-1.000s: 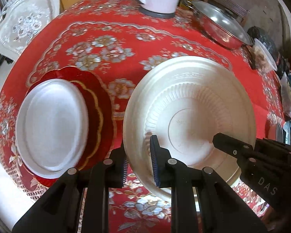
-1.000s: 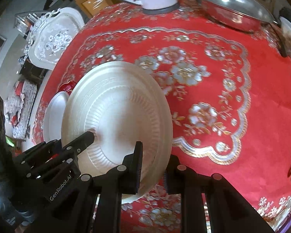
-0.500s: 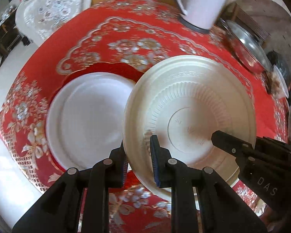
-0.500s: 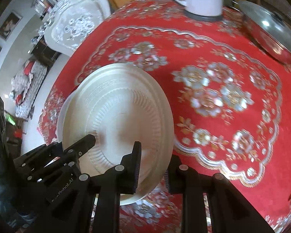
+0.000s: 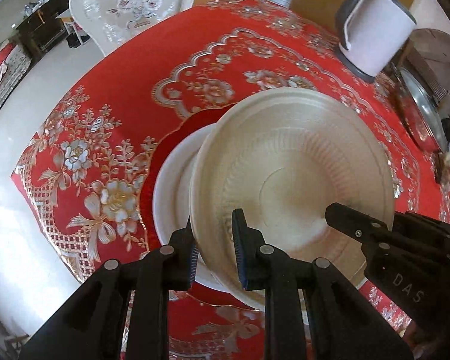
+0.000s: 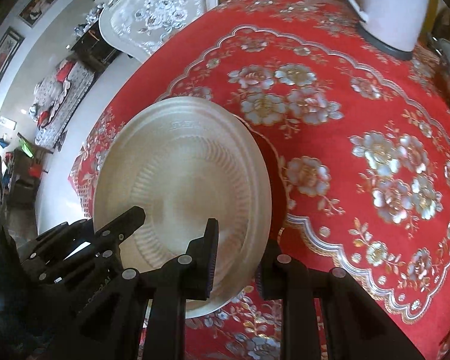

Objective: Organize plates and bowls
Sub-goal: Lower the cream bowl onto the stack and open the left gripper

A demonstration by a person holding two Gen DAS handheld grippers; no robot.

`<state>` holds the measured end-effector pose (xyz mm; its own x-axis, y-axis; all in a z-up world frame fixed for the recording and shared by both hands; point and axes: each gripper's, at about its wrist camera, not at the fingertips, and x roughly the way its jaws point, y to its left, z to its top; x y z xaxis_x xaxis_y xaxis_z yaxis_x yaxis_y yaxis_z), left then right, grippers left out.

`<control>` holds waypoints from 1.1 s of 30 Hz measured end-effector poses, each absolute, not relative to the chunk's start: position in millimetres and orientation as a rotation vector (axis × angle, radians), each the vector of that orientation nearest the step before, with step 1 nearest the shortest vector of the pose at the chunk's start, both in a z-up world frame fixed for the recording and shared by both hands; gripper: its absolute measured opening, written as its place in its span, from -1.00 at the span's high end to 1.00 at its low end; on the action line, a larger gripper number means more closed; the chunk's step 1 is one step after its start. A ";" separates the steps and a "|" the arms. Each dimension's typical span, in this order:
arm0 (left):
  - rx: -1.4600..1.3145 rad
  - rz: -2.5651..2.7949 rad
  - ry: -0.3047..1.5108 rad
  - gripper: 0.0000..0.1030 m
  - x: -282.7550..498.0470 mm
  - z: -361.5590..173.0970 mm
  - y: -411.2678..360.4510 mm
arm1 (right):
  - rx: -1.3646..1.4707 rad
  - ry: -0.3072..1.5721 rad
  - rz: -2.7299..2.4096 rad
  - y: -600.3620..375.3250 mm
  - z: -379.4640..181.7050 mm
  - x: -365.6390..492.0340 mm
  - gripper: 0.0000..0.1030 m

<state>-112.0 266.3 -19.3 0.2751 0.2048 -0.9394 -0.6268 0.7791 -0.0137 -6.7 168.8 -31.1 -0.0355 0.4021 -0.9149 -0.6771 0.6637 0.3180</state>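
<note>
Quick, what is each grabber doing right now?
Left gripper: shut on the rim of the cream plate.
Right gripper: shut on the opposite rim of the cream plate.

A ribbed plate (image 5: 294, 180) hung between the left tool (image 5: 214, 246) and right tool (image 6: 235, 258), each clamping an opposite rim. Below it a smaller plate (image 5: 171, 186) lay on a scalloped plate (image 5: 165, 150) upon the worktop (image 5: 171, 60). A jug (image 5: 372, 27) stood behind, a chair (image 5: 129, 3) beyond the far-left edge.
</note>
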 end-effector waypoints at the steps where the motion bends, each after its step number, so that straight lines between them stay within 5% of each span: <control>1: -0.428 0.586 1.168 0.65 -112.9 -20.5 268.7 | -0.256 1.355 0.885 170.8 -32.7 -7.3 0.55; 33: -0.428 0.640 1.133 0.64 -117.7 -6.2 286.4 | -0.167 1.350 0.879 150.5 -19.4 2.0 0.44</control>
<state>-117.7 286.4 -6.2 0.2779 0.2512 -0.9272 -0.6646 0.7472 0.0032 2.0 150.5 -19.4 -0.0377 0.4521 -0.8911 -0.6324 0.6797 0.3716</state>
